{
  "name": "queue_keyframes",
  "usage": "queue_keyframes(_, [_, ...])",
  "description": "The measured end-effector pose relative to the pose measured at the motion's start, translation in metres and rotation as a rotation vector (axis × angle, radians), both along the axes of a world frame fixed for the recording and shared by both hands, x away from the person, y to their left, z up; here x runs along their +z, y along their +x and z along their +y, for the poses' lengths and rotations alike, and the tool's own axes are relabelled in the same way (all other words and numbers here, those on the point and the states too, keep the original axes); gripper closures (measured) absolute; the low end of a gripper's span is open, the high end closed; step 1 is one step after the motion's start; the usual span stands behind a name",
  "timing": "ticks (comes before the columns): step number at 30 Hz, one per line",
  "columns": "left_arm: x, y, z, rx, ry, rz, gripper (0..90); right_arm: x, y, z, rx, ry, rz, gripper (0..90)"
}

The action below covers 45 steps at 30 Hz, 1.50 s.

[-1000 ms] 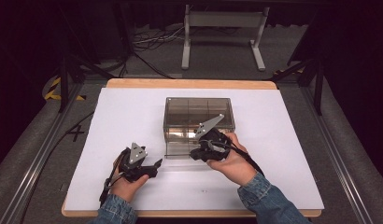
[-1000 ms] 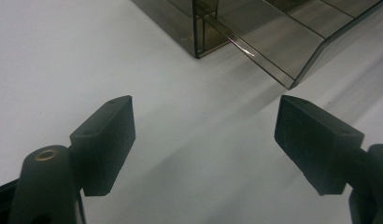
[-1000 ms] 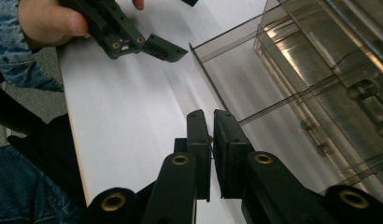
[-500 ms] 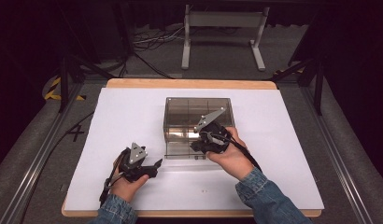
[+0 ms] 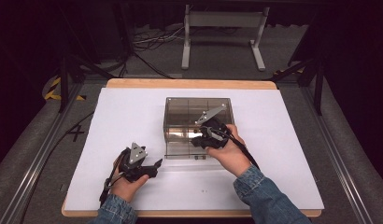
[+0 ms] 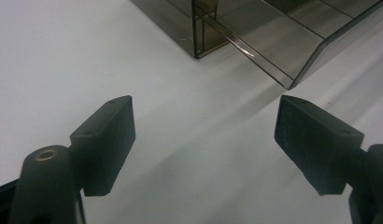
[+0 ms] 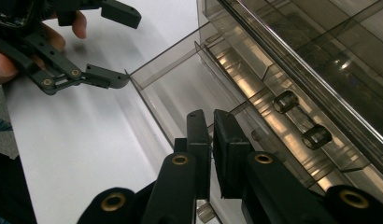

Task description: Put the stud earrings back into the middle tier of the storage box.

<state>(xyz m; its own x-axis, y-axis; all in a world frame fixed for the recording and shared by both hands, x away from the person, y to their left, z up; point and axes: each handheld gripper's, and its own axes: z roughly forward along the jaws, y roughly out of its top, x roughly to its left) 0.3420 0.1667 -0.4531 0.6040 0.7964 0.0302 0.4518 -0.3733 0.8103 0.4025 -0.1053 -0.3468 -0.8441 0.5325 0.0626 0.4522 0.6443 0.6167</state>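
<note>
A smoky clear drawer box (image 5: 199, 109) stands mid-table on the white sheet. Its bottom drawer (image 5: 180, 151) is pulled out toward me. My right gripper (image 5: 199, 140) is at that drawer's front; in the right gripper view its jaws (image 7: 211, 126) are pressed nearly together on the drawer's thin front edge, above a clear knob. The drawer (image 7: 171, 88) looks empty. A clear bar handle (image 7: 301, 123) sits on the drawer above. My left gripper (image 5: 154, 167) rests low on the sheet left of the drawer, open, with nothing between its jaws (image 6: 203, 140); the drawer's corner (image 6: 273, 46) lies ahead of it.
The white sheet (image 5: 283, 154) covers a wooden tabletop with bare room left and right of the box. Beyond the far edge stand a metal frame (image 5: 222, 28) and cables on a dark floor. The left gripper (image 7: 124, 46) also appears beside the drawer corner in the right gripper view.
My right gripper has tipped up slightly at the drawer front. The left hand and the box have stayed where they were.
</note>
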Motion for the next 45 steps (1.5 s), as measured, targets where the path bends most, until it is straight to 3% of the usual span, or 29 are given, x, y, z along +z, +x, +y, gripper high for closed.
queue_keyframes(26, [0.000, 0.000, 0.000, -0.001, 0.001, 0.000, 21.0, -0.023, 0.012, 0.009, -0.021, -0.101, 0.041, 85.1])
queue_keyframes(45, [0.000, 0.000, -0.001, -0.005, 0.000, 0.003, 21.0, -0.036, 0.017, 0.011, -0.027, -0.135, 0.086, 84.9])
